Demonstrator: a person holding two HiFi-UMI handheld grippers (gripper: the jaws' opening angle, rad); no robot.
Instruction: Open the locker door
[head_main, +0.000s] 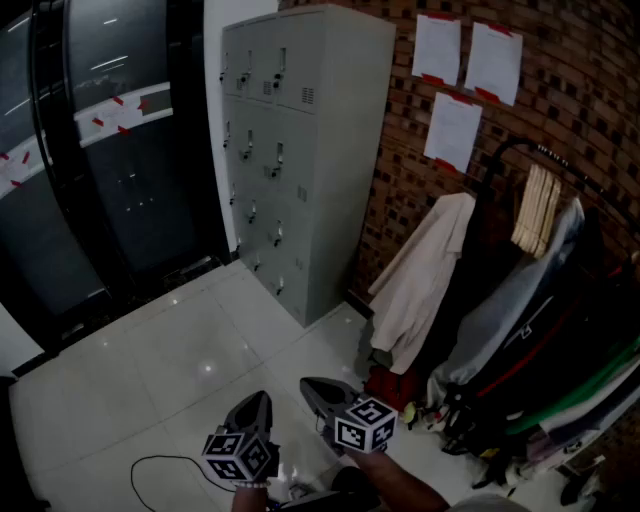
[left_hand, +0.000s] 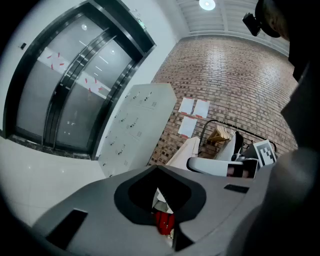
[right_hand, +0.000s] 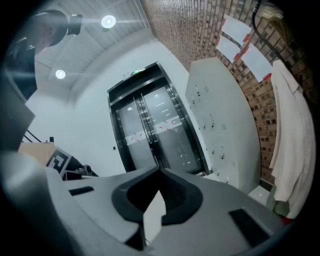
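Carry the pressed-together left tongs (head_main: 258, 400) and right tongs (head_main: 314, 386) up to the grey metal locker cabinet (head_main: 320, 170) before spreading them.

A pale grey locker (head_main: 300, 150) is standing out against a brick wall (head_main: 590, 100) that is showing a red-brown and black patchwork. 3 white paper sheets (head_main: 437, 48) are wearing red tape strips at their edges. A cream coat (head_main: 420, 280) is glowing pale beside black, grey and green garments (head_main: 600, 380). The floor (head_main: 180, 350) is gleaming in glossy white tiles. Dark glass doors (head_main: 120, 190) are carrying a white band flecked with red. The dark grey left gripper (head_main: 262, 398) and right gripper (head_main: 306, 383) are bearing cubes (head_main: 365, 422) patterned in black-and-white squares.
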